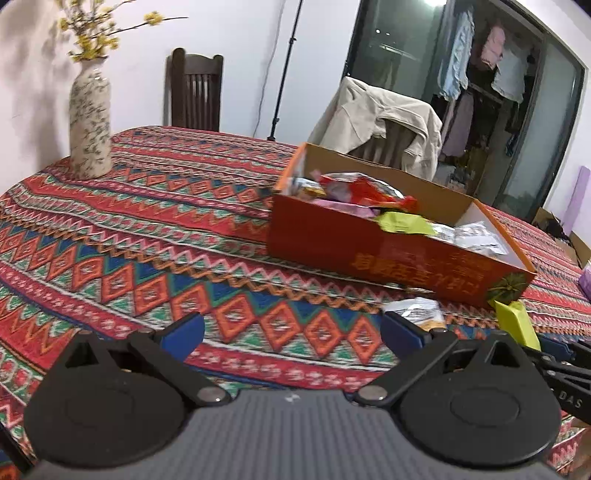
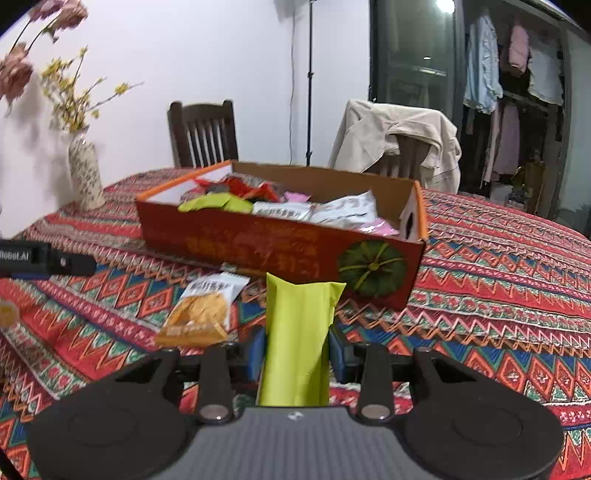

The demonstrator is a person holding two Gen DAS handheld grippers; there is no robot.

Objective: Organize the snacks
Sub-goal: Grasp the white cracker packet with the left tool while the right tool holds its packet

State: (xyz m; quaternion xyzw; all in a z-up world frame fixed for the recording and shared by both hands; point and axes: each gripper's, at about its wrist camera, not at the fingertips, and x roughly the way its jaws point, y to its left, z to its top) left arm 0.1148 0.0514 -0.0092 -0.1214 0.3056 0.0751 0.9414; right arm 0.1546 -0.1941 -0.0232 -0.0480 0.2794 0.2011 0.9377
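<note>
A table under a patterned cloth [image 2: 480,280] carries an orange snack box [image 2: 280,254], with a vase [image 2: 86,173] well beyond its left end and two chairs [image 2: 203,133] behind it. The right gripper [image 2: 297,350] clamps a green packet [image 2: 299,332] just before the box's near wall; an orange-and-white packet [image 2: 201,310] lies left of it. The left gripper [image 1: 291,328] stands wide and empty over bare cloth left of the box.

Dim, soft indoor light — a ceiling lamp [image 2: 445,4] glares at top, fisheye edges bend, slight blur throughout.
</note>
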